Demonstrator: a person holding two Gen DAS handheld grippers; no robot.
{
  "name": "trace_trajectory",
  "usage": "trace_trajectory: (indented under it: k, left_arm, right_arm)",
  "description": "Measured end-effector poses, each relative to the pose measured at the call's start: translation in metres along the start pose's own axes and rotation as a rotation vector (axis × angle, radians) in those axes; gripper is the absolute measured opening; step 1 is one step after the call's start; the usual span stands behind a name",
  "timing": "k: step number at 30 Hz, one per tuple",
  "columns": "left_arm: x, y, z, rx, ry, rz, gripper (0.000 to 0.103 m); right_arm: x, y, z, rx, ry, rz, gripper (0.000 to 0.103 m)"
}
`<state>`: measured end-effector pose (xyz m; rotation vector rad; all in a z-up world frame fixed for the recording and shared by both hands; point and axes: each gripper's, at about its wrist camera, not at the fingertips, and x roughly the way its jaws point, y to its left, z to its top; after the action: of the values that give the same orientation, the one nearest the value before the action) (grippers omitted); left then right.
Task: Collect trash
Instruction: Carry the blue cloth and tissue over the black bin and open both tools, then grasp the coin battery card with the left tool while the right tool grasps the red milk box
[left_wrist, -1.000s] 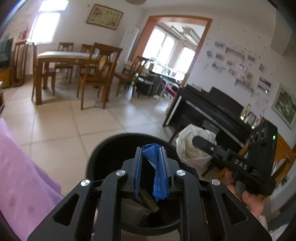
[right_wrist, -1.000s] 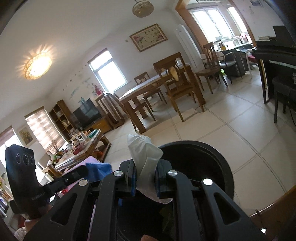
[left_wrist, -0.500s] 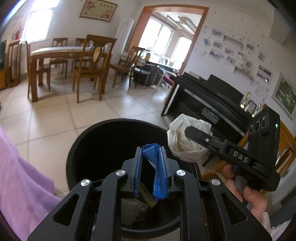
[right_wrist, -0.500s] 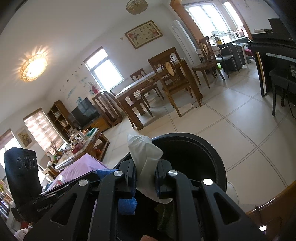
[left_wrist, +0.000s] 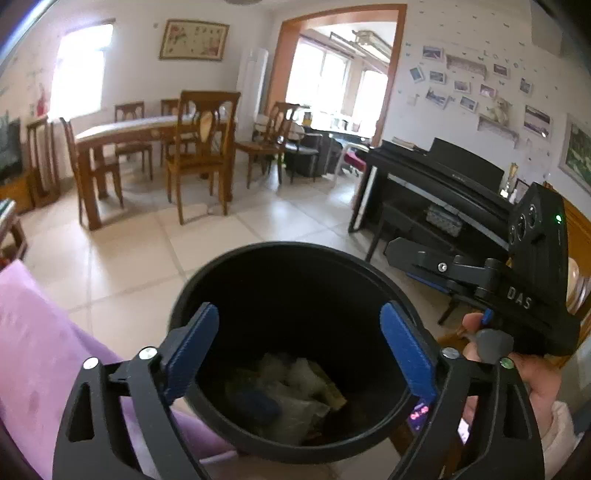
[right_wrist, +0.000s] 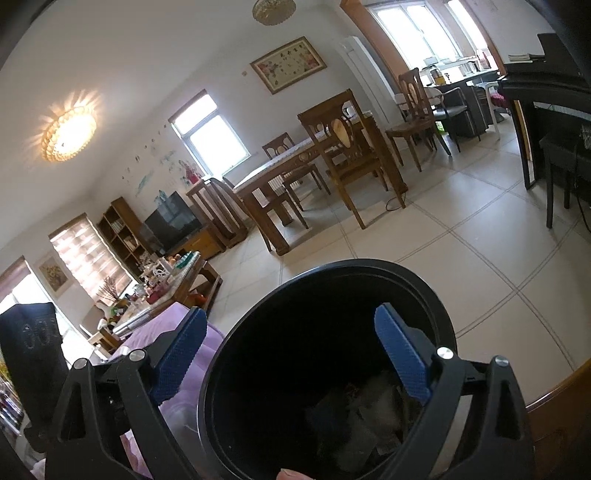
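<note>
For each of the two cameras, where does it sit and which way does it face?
Left wrist: on the left gripper, looking down into the black bin; the right gripper and a hand show.
Right wrist: on the right gripper, over the same bin, facing the dining table.
Shared: bin, trash, table.

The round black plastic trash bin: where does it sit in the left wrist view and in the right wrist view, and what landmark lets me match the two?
Left wrist view: round black plastic trash bin fills the lower centre, between the open jaws.
Right wrist view: the bin sits lower centre to right, its rim behind the right pad.
Shared landmark: the wooden dining table with chairs, beyond the tiled floor.
</note>
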<state>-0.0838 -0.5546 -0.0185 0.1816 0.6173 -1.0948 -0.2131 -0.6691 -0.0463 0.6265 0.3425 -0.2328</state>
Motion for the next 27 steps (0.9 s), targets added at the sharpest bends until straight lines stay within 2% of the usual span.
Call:
trace_trajectory:
  k: [9,15,18,22,27]
  left_arm:
    - [-0.044,0.021,-0.009,0.013,-0.029,0.070,0.098]
    - [-0.080,0.055,-0.020,-0.010,-0.031,0.112,0.098]
    - [-0.106,0.083,-0.033,-0.037,-0.047,0.157,0.098]
    - [-0.148,0.139,-0.056,-0.127,-0.053,0.227,0.097]
    - [-0.211,0.219,-0.087,-0.259,-0.066,0.357,0.097]
  right_arm:
    - [0.005,0.023,-0.002,-0.030,0.037,-0.022,0.092]
    - [0.013,0.058,-0.008,-0.086,0.070,-0.014,0.093]
    - [0.021,0.080,-0.013,-0.122,0.094,0.005,0.093]
    - [0.037,0.117,-0.025,-0.175,0.138,0.038,0.093]
    - [0.060,0.169,-0.046,-0.236,0.195,0.101,0.093]
